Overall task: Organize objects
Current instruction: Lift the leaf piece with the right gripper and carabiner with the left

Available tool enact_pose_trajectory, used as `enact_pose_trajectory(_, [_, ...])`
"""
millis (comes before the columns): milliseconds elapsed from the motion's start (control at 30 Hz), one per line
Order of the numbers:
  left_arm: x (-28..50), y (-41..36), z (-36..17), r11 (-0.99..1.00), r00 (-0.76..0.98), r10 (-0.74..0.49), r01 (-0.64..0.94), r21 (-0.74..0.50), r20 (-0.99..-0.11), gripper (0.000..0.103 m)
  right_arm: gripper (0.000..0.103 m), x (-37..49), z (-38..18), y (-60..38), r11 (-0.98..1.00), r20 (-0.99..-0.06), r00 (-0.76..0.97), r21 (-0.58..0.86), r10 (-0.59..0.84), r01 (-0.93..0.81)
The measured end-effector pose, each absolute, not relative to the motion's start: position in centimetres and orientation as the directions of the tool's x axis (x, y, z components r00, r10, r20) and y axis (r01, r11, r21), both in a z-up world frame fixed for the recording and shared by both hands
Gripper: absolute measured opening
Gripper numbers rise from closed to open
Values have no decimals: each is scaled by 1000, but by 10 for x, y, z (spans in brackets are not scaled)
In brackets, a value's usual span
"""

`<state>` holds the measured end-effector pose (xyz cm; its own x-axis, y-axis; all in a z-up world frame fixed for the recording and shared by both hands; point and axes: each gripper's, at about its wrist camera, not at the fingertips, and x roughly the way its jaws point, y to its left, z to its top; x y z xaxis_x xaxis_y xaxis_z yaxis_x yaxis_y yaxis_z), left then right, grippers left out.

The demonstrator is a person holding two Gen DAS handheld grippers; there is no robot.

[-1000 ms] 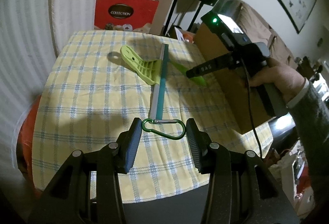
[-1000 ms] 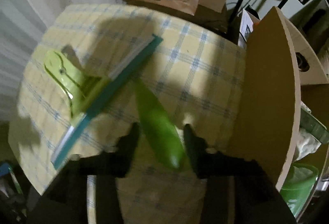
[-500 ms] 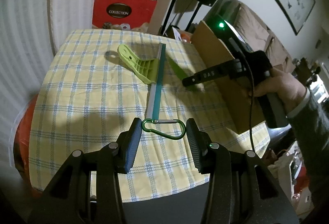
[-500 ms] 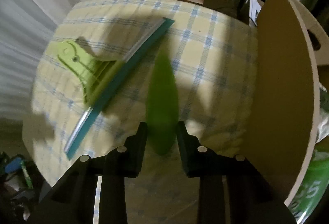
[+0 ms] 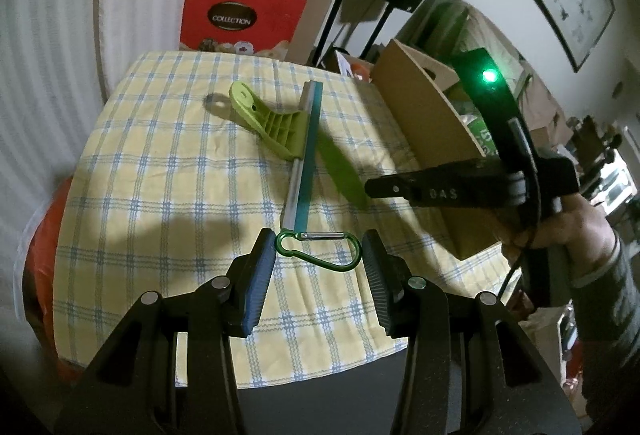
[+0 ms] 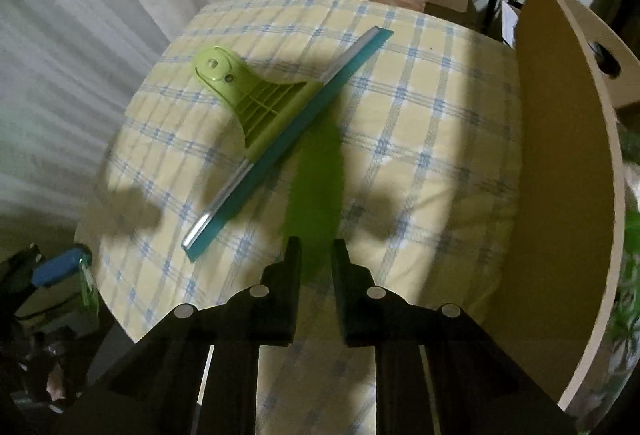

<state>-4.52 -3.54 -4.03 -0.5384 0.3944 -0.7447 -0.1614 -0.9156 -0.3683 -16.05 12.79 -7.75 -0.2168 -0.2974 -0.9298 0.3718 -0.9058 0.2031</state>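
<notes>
Green leaf-shaped piece (image 6: 318,191): I have it pinched at its near tip in the right tool (image 6: 316,255), whose jaws have just been closing and now press on both of its sides. In the right wrist view its long axis runs from the tool toward 12 o'clock, over the checked surface (image 6: 420,123). The squeegee (image 6: 280,123) lies just beside it at 10 o'clock, blade running diagonally from 7 to 1 o'clock. The brown box wall (image 6: 560,175) stands at 3 o'clock; I judge it the likely destination, so the coming move turns on swinging the piece that way. The right hand is the nearer one to the box.

Left tool (image 5: 318,263): its pads grip the green carabiner (image 5: 320,249) by its two ends, held crosswise.

Compared with a second ago, the green piece was lying slanted between spread jaws; it is now aligned with the tool and appears lifted clear. The left tool and carabiner are unchanged.
</notes>
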Motion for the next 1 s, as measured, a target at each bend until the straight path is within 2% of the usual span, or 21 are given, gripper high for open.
enact_pose_trajectory(100, [-45, -34, -42, -913, -535, 399, -161, -374, -745, 42, 18, -160, -75, 127, -923, -929, -288, 118, -233, 367])
enact_pose_trajectory(133, [-44, -34, -43, -914, -533, 399, -161, -373, -746, 42, 24, -160, -75, 125, -926, -922, -313, 107, -229, 362])
enact_pose_trajectory(167, [-44, -34, -44, -914, -532, 398, -160, -372, -748, 41, 40, -158, -75, 122, -927, -916, -330, 102, -229, 360])
enact_pose_trajectory(200, [-44, -34, -45, -915, -531, 397, -159, -372, -749, 42, 51, -157, -75, 120, -929, -909, -350, 95, -228, 359])
enact_pose_trajectory(600, [-43, -47, -49, -919, -532, 382, -129, -373, -756, 42, 52, -153, -103, 103, -952, -882, -444, 16, -157, 305])
enact_pose_trajectory(833, [-45, -43, -51, -926, -530, 366, -127, -356, -765, 42, 52, -149, -106, 104, -962, -860, -486, 19, -154, 271])
enact_pose_trajectory(967, [-47, -43, -50, -929, -535, 358, -121, -349, -765, 42, 49, -146, -106, 102, -962, -850, -504, 15, -156, 272])
enact_pose_trajectory(1000, [-47, -44, -50, -930, -536, 356, -120, -348, -765, 42, 44, -145, -106, 102, -961, -846, -508, 15, -159, 275])
